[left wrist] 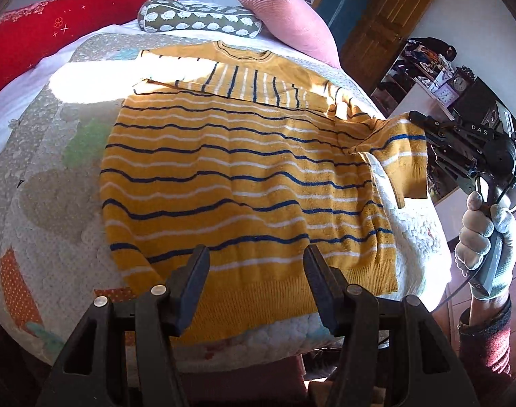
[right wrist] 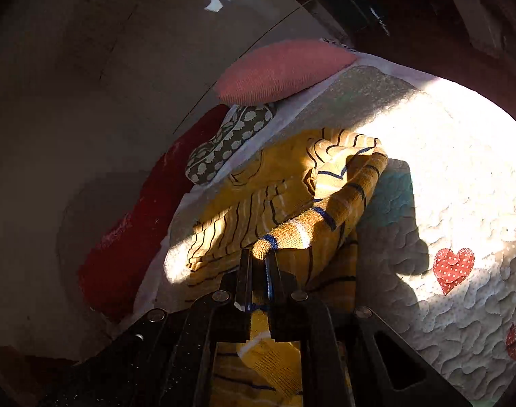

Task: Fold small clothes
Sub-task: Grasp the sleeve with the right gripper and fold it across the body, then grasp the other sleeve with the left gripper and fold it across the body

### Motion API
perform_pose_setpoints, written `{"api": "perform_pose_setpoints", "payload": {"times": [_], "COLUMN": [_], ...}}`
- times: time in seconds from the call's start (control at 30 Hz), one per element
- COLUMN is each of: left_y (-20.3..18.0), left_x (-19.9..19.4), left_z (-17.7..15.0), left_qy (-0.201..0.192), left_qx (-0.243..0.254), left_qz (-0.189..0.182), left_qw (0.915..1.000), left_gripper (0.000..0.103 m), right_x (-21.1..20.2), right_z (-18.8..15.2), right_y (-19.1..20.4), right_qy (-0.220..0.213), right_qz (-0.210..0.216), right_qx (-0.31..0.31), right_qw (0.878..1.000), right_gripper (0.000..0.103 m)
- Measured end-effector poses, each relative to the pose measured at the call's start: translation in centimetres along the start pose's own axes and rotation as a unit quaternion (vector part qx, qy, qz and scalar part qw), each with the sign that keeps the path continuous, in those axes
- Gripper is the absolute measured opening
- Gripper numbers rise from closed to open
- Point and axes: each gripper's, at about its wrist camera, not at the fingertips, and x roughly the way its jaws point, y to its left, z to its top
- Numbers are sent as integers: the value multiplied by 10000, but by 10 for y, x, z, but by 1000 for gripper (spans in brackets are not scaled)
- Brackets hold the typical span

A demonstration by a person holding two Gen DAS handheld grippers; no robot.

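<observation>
A mustard striped sweater (left wrist: 231,169) lies flat on the quilted bed (left wrist: 44,203). The left gripper (left wrist: 254,291), fingers apart, hovers over its hem at 6 o'clock. The right gripper (right wrist: 259,271) clamps the sleeve cuff (right wrist: 268,247), lifted at 3 o'clock.

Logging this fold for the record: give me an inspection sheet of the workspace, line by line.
Surface: quilt on a bed, partly sunlit, with heart patches.
Job's things: striped sweater lying flat, one sleeve folded across the chest, the other sleeve lifted off the quilt.
Clutter: red pillow, patterned bolster, pink cushion at the far end.
Grippers: left tongs open above the hem; right tongs shut on the lifted sleeve.
Cables: a thin one by the gloved hand.
Surroundings: wooden door, shelf with a clock.
</observation>
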Motion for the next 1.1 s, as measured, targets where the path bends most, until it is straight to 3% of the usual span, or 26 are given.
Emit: {"api": "perform_pose_setpoints", "payload": {"times": [0.23, 0.37, 0.43, 0.5, 0.57, 0.73, 0.8, 0.87, 1.1], "left_y": [25, 27, 24, 20, 15, -7, -20, -29, -9], "left_x": [-7, -4, -1, 3, 10, 32, 41, 52, 92], "left_z": [1, 4, 8, 11, 16, 35, 45, 58, 108], "left_qy": [-112, -98, -88, -78, -21, 41, -22, -63, -12], "left_qx": [-252, -215, -108, 27, 143, 457, 723, 966, 904], "left_qz": [138, 217, 256, 307, 307, 227, 248, 379, 836], "left_qw": [9995, 9995, 9996, 9995, 9994, 9987, 9971, 9946, 9924], "left_gripper": [57, 57, 60, 63, 63, 64, 73, 74, 76], "right_x": [103, 138, 134, 118, 99, 65, 56, 49, 36], "right_z": [-30, -37, -35, -30, -26, -22, -21, -22, -27], "right_y": [48, 42, 35, 24, 9, -31, -46, -58, -69], "right_qy": [1150, 1671, 1593, 1386, 1164, 922, 876, 837, 782], "right_qz": [-11, 433, 688, 850, 798, 310, 151, 96, -29], "right_qx": [-617, -319, -43, 127, 241, 397, 487, 604, 491], "right_qw": [9914, 9845, 9848, 9866, 9897, 9945, 9948, 9946, 9957], "right_gripper": [10, 14, 21, 39, 48, 49, 49, 49, 49]}}
